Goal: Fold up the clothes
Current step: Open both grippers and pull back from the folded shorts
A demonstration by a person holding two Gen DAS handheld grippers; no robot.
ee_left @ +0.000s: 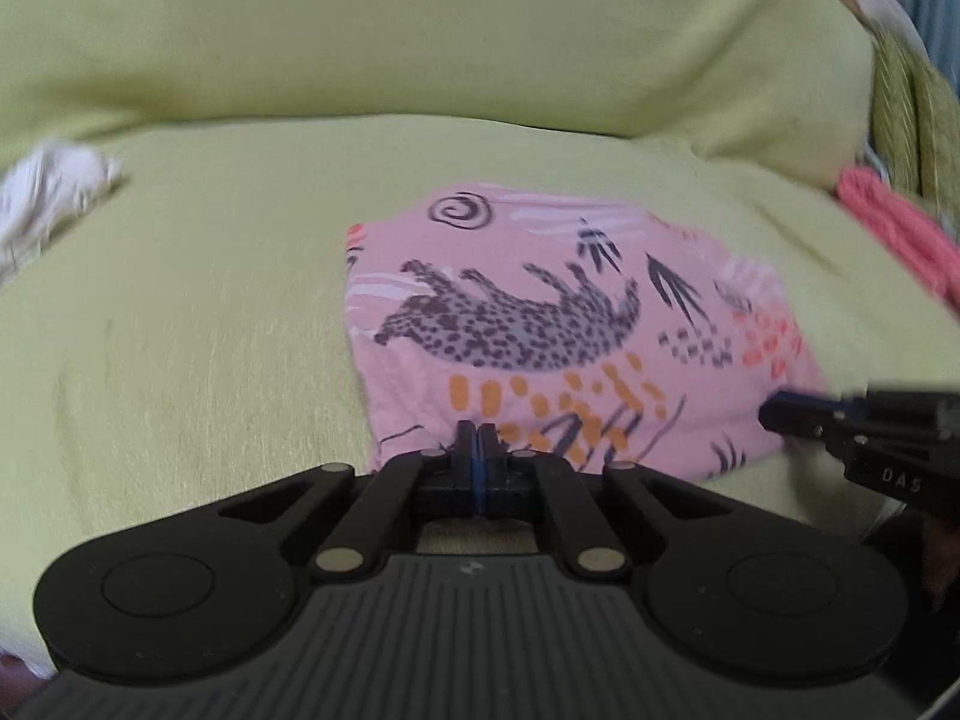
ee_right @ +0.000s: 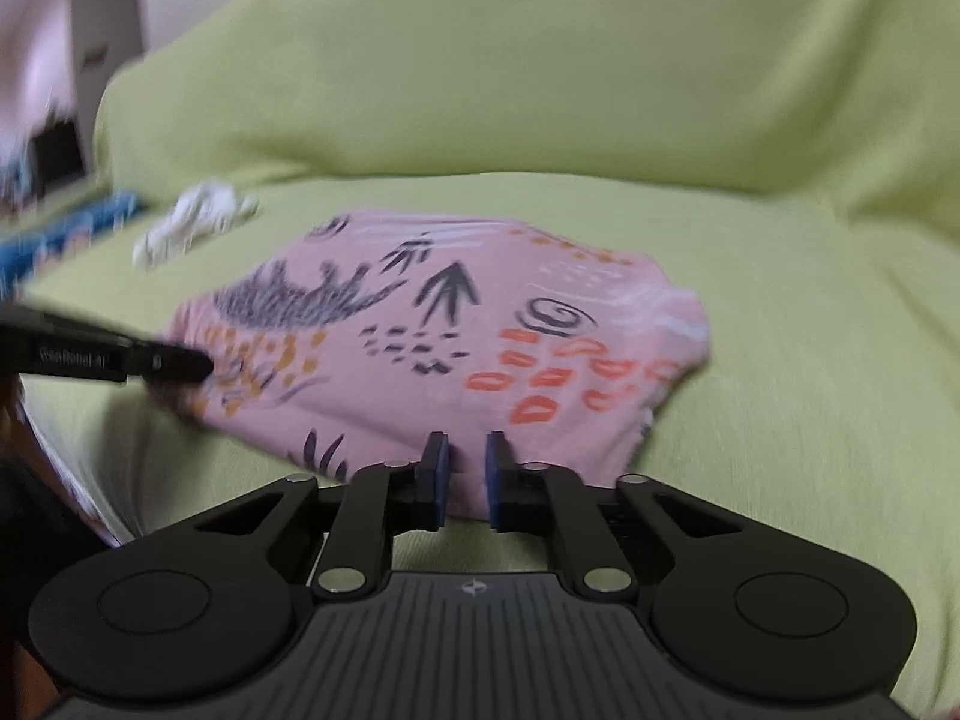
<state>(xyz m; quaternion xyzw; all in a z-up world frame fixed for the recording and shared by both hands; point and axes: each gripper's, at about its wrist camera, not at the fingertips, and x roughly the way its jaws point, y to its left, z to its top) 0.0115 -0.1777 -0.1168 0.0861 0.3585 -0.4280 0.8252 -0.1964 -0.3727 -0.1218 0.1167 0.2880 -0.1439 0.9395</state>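
A folded pink garment [ee_left: 540,312] printed with a spotted cat, orange dots and dark leaves lies flat on the yellow-green sofa seat [ee_left: 180,330]. My left gripper [ee_left: 478,435] is shut at the garment's near edge, pads together, and no fabric shows between them. In the right wrist view it [ee_right: 180,363] reaches in from the left and touches the garment's [ee_right: 432,330] left corner. My right gripper [ee_right: 468,450] hovers over the near edge with a narrow gap between its blue pads, pink cloth showing behind the gap. In the left wrist view it [ee_left: 774,414] comes in from the right.
A crumpled white cloth [ee_left: 54,192] [ee_right: 192,222] lies on the seat to the left. A coral-red knitted item [ee_left: 888,228] sits at the right end by the armrest. Something blue [ee_right: 66,234] lies at the far left. The sofa back [ee_right: 540,90] rises behind the garment.
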